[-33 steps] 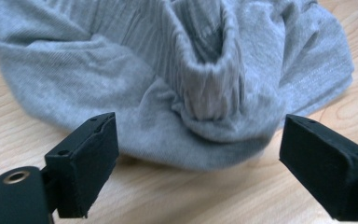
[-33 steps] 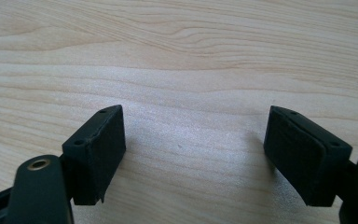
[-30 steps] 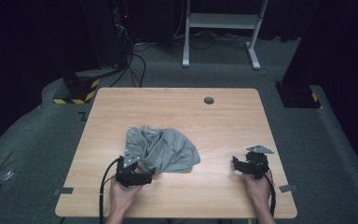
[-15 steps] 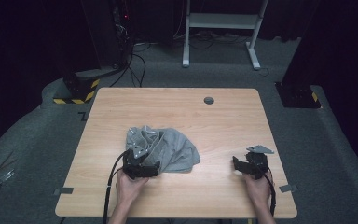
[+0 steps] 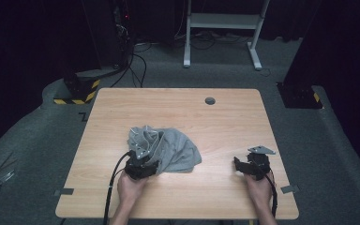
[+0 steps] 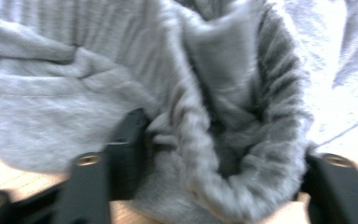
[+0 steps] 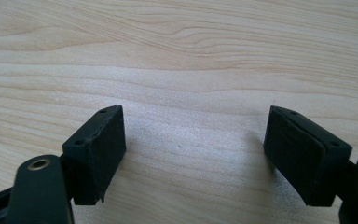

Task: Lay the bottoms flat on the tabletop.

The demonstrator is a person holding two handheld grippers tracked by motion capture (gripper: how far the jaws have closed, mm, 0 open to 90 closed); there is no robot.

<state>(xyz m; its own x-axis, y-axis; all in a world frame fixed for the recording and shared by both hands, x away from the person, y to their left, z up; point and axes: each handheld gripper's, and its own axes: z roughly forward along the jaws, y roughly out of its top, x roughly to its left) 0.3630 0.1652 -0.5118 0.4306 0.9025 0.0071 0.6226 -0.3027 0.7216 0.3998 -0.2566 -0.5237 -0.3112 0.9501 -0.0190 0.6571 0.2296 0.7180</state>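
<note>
Left gripper point(image 5: 143, 165) has just been closing, jaws pinching a bunched fold of the grey cloth point(image 5: 168, 149) at its near edge, mid-table. Right gripper point(image 5: 244, 166) jaws spread wide, nothing between, over bare table point(image 5: 178, 105) near the right edge, well apart from the cloth.

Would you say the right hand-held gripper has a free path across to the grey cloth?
Probably yes: bare table lies between the open right hand-held gripper and the grey cloth, with nothing between.
</note>
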